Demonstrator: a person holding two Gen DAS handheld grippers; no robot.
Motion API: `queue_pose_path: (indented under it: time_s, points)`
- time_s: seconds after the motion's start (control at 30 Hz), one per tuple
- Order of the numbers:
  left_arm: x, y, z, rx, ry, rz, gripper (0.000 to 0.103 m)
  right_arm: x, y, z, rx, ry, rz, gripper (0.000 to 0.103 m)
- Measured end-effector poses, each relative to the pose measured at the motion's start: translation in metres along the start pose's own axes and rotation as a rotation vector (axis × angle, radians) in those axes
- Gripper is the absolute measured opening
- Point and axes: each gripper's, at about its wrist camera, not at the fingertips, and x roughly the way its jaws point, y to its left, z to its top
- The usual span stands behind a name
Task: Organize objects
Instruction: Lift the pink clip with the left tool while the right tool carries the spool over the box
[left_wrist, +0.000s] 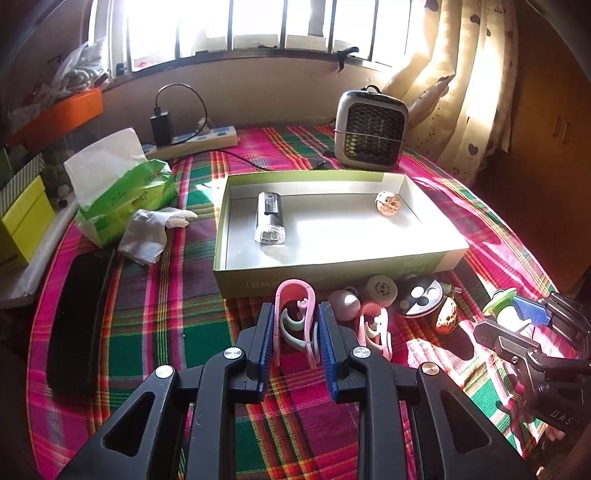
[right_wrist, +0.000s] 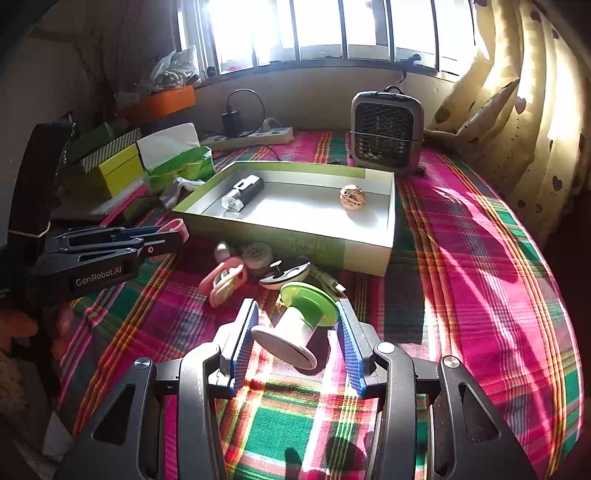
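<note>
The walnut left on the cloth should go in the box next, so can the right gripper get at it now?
Probably not yet: the right gripper already holds the green-and-white spool, though nothing covers the walnut.

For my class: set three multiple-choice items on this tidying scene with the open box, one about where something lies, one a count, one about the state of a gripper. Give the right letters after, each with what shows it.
1. Where does the clear-ended torch lie?
A. inside the open box
B. on the plaid cloth in front of the box
C. on top of the heater

2. How many things lie inside the box?
A. none
B. two
C. five

3. What does the right gripper hold?
A. nothing
B. a pink clip
C. a green and white spool

Answers
1. A: the torch rests on the floor of the box, towards its left side.
2. B: only the torch and a speckled ball are in it.
3. C: the right gripper has the spool between its pads, while the left gripper holds the pink clip.
</note>
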Motion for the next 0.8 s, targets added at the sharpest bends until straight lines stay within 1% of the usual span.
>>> queue_pose_path:
  time_s: [0.37,0.57,0.8]
  points:
    - [-0.001,-0.001,0.015,0.004,-0.019,-0.003,0.021,0.002,-0.004,0.019,0.001,-0.022,0.017,0.044]
    - [0.004,-0.002,0.023,0.006,-0.015,-0.007,0.021,0.006,-0.003,0.035,-0.014,-0.041,0.021,0.044]
    - [0.015,-0.001,0.036,0.007,-0.017,-0.002,0.021,0.020,-0.007,0.057,-0.020,-0.048,0.016,0.044]
